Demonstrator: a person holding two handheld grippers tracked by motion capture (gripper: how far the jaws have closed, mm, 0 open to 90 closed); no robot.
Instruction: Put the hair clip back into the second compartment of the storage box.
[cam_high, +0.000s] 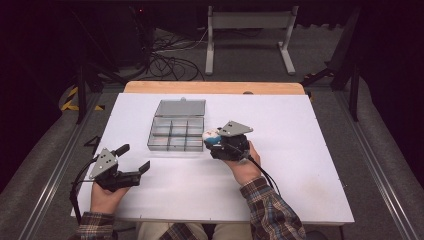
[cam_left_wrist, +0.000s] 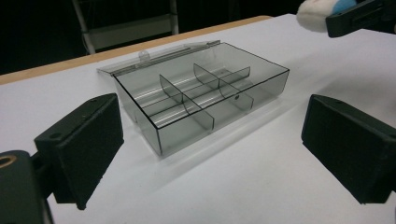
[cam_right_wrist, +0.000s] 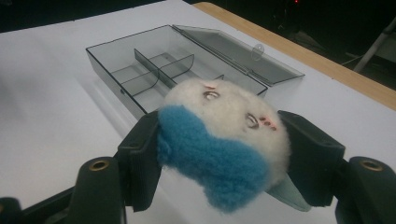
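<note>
A smoky clear compartment box (cam_high: 176, 134) sits on the white table with its lid (cam_high: 181, 107) folded back flat behind it. My right gripper (cam_high: 214, 138) hovers just right of the box, shut on a white and blue plush toy (cam_high: 211, 135). In the right gripper view the plush toy (cam_right_wrist: 233, 112) is squeezed between both pads of my right gripper (cam_right_wrist: 224, 129), with the box (cam_right_wrist: 140, 65) beyond it. My left gripper (cam_high: 134, 158) rests low at the front left, open and holding nothing. In the left gripper view its jaws (cam_left_wrist: 212, 135) frame the box (cam_left_wrist: 201, 100), and the plush toy (cam_left_wrist: 315, 15) shows at the top right.
The white table top (cam_high: 290, 165) has a wooden strip (cam_high: 215, 88) along its far edge. Beyond it stand a metal frame (cam_high: 250, 37) and loose cables (cam_high: 170, 62) on the floor. Dividers split the box into several compartments.
</note>
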